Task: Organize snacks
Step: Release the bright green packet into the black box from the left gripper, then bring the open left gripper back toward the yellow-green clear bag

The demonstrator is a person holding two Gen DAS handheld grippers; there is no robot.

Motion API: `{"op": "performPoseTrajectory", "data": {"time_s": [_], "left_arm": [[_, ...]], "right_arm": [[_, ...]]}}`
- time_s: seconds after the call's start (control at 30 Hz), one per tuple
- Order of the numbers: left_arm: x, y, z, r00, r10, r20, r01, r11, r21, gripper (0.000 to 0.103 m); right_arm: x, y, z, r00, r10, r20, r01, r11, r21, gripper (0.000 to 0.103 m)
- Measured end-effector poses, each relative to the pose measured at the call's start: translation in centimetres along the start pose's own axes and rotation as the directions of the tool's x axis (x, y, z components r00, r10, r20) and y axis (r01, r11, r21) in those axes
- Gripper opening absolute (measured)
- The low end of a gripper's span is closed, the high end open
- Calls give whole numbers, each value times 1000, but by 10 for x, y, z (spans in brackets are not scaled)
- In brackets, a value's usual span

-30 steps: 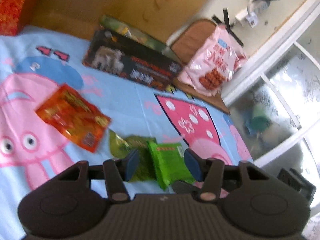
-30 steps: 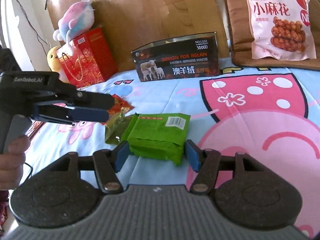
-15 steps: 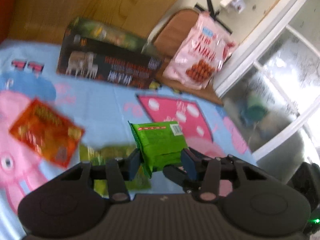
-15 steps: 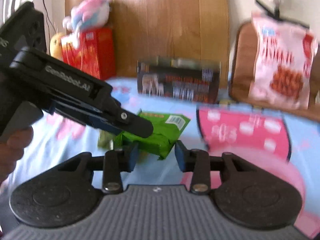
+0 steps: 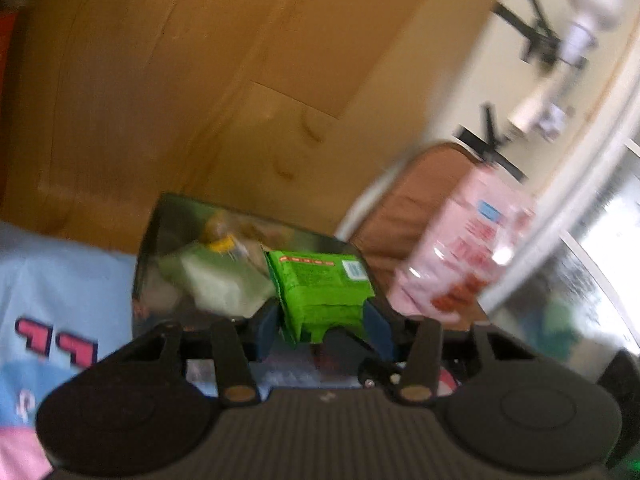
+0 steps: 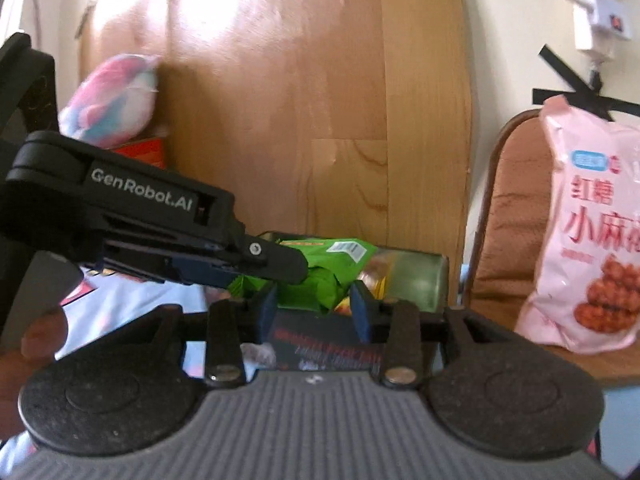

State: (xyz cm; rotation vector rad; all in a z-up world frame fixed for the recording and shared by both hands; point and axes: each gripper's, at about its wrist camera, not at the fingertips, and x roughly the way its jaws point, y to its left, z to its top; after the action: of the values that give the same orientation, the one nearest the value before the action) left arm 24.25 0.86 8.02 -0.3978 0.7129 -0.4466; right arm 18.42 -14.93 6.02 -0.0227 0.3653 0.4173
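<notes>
Holding the green snack packet (image 5: 320,300) above the open dark box (image 5: 188,264): left gripper (image 5: 322,330) clenched on its lower end. Right gripper (image 6: 314,310) brackets it at 12 o'clock; contact unclear, cannot tell. Packet judged light, soft, crinkly, possibly slippery; grip the full middle, not the seam.

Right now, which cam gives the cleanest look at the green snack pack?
Left wrist. The green snack pack sits unobstructed between the left tool fingers, barcode and label face visible. In the right wrist view, the left tool covers the pack's left part; only its right end and barcode show.
</notes>
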Motion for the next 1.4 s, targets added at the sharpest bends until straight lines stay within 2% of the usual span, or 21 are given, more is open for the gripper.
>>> {"op": "performPoseTrajectory", "data": {"time_s": [0.03, 0.1, 0.17, 0.27, 0.37, 0.47, 0.53, 0.63, 0.73, 0.83, 0.97, 1.2, 1.4], "left_arm": [[6, 3, 3, 1000, 15, 9, -15, 1000, -13, 54], [13, 7, 7, 999, 39, 7, -39, 999, -33, 55], [4, 10, 4, 1000, 22, 14, -21, 999, -34, 55], [-25, 15, -11, 1000, -8, 22, 8, 1000, -12, 55], [-48, 19, -42, 1000, -17, -20, 17, 1000, -2, 55], [-65, 16, -79, 999, 36, -39, -34, 999, 29, 55], [-71, 12, -103, 992, 107, -59, -104, 993, 59, 55], [-78, 7, -129, 980, 183, -79, -177, 981, 76, 55], [-86, 1, -149, 961, 269, -66, -260, 958, 123, 55], [-92, 1, -163, 953, 296, -62, -287, 950, 124, 55], [-99, 1, -175, 941, 336, -46, -328, 937, 121, 55], [-110, -5, -188, 921, 389, -7, -383, 910, 161, 56], [-111, -8, -194, 910, 413, 14, -409, 893, 187, 60]], "right_arm": [[10, -1, 1, 1000, -16, 4, 16, 1000, 1, 49], [25, -1, 1, 998, -62, 0, 62, 998, -3, 56], [25, -3, 1, 997, -82, -10, 82, 997, 10, 56], [-2, -7, -5, 999, -41, 19, 40, 998, 52, 60], [-28, -5, -22, 1000, -1, -18, 2, 997, 75, 60], [-51, -2, -47, 995, 53, -83, -40, 987, 153, 60], [-62, 2, -64, 989, 75, -125, -48, 978, 205, 61], [-76, 13, -83, 980, 79, -182, -33, 970, 241, 61], [-96, 20, -93, 982, 54, -181, -9, 970, 242, 61], [-108, 25, -99, 986, -5, -170, 45, 972, 229, 61], [-120, 25, -111, 984, -34, -174, 80, 962, 260, 61], [-127, 26, -116, 987, -55, -153, 97, 954, 282, 61], [-127, 27, -117, 987, -55, -149, 95, 956, 278, 63]]}}
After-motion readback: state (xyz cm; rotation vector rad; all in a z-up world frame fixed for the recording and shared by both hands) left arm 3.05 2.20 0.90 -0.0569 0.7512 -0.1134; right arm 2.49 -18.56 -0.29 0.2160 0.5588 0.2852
